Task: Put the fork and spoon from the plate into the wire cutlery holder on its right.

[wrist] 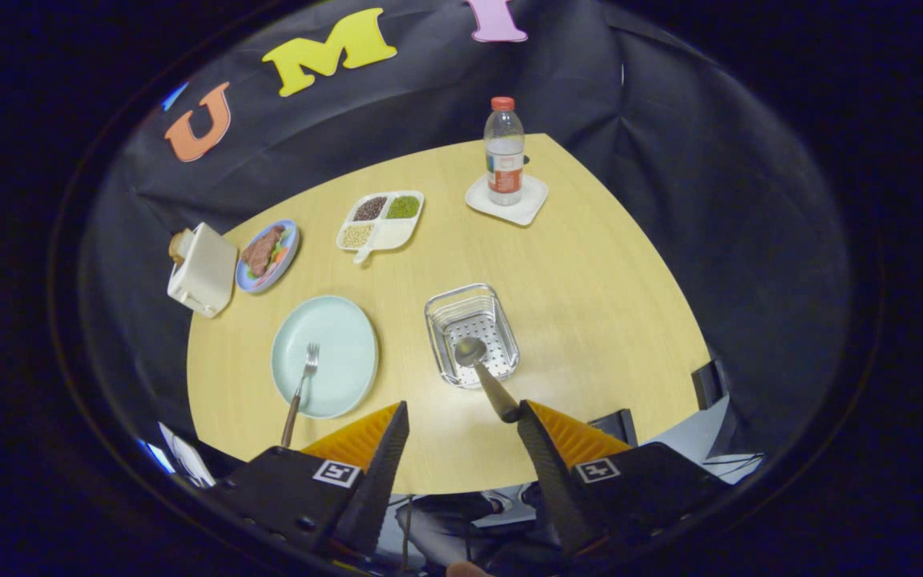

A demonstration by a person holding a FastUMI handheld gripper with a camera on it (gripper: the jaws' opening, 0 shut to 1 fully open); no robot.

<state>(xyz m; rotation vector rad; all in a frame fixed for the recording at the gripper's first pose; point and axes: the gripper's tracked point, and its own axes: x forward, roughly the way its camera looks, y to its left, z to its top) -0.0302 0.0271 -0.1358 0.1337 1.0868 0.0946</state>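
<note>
A pale green plate (341, 336) lies on the wooden table, ahead and to the left of my fingers. The fork (305, 373) rests on it, tines on the plate and its dark handle sticking out over the near rim. To the plate's right stands the wire cutlery holder (441, 316). The spoon (471, 351) has its bowl inside the holder, and its handle leans out toward my right fingertip (527, 413), ending right beside it. My gripper (463, 410) hangs above the table's near edge, open wide, with nothing between its fingers.
At the back of the table stand a water bottle (504, 152) on a white coaster, a divided dish of beans (380, 220), a small plate of food (268, 255) and a white toaster (203, 268). Bare table lies to the holder's right.
</note>
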